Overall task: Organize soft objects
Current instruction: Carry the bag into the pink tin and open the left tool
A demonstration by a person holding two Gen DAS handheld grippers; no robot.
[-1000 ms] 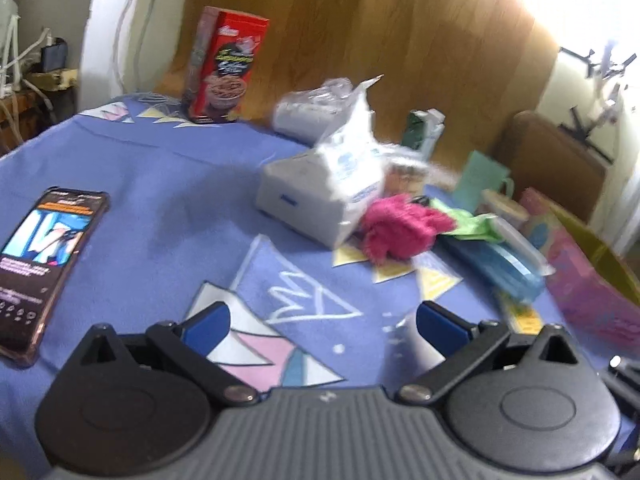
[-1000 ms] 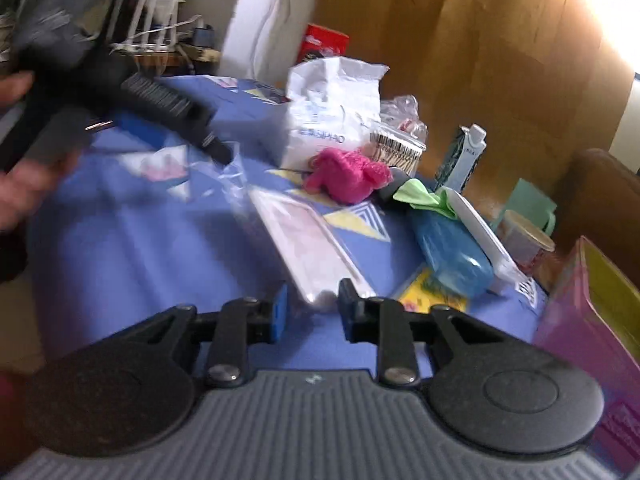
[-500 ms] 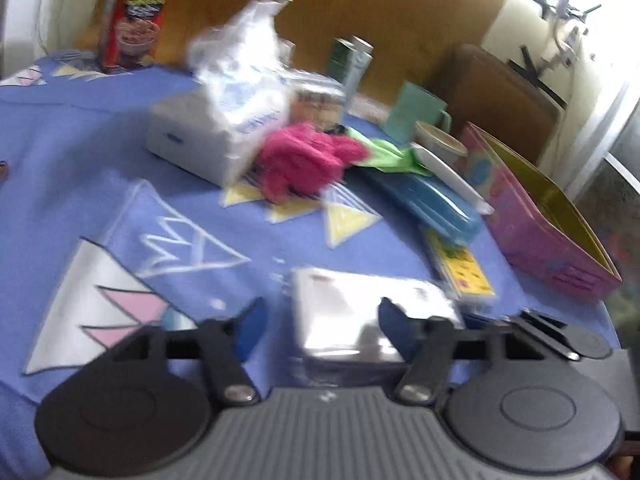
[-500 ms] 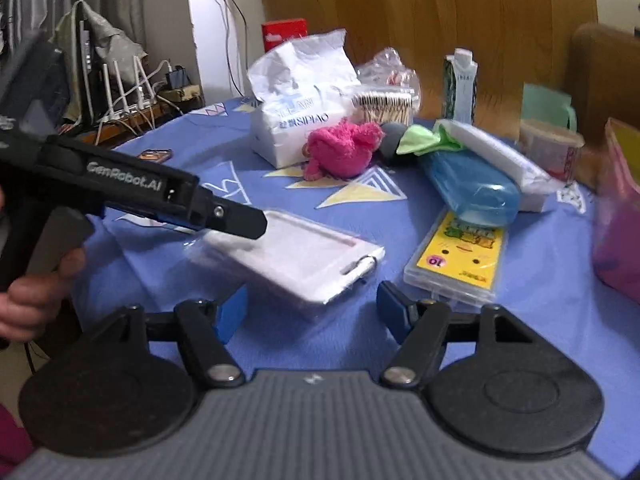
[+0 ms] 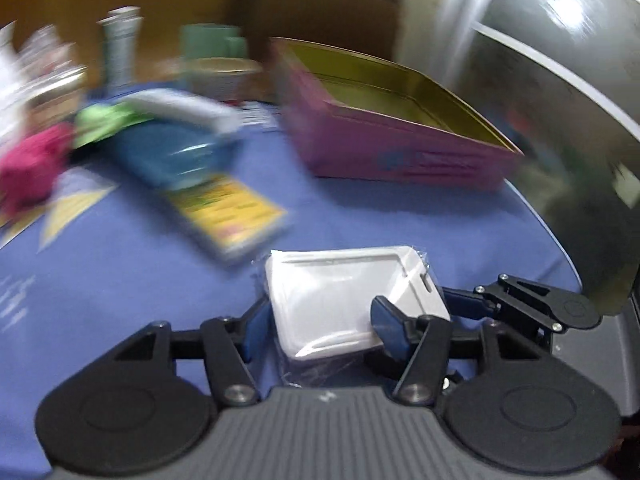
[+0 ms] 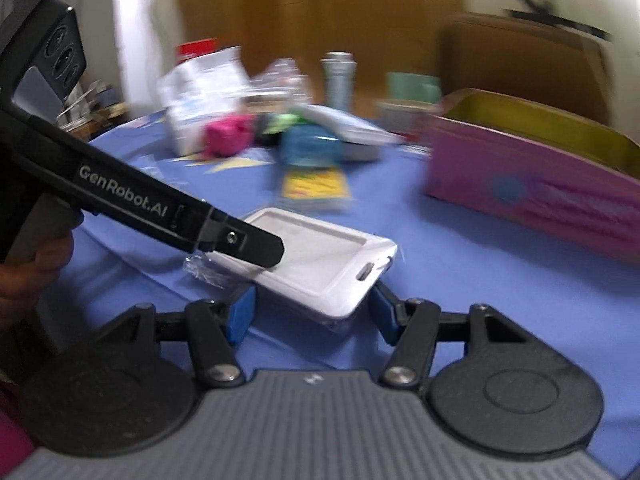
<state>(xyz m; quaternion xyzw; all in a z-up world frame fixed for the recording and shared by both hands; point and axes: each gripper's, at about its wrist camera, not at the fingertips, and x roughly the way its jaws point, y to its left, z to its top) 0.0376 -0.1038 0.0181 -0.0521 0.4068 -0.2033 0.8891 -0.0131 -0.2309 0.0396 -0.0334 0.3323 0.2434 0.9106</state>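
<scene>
Left gripper (image 5: 318,330), empty and wide a second ago, now straddles the wrapped white card holder (image 5: 344,300); jaws easing apart. Right gripper (image 6: 306,314) jaws closing beside it, pads not clearly pressing. Holder hovers over the counter (image 5: 360,216), near the pink tin (image 5: 400,152): likely destination.

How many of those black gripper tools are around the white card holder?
2: the left gripper holds the bagged white card holder from its near end; the right gripper straddles its other end, closing.

Both fisheye views look forward and downward along their own fingers, close above the blue worktop (image 5: 360,208). Each shows the white sleeve (image 5: 352,300) and the pink box (image 6: 532,184).
</scene>
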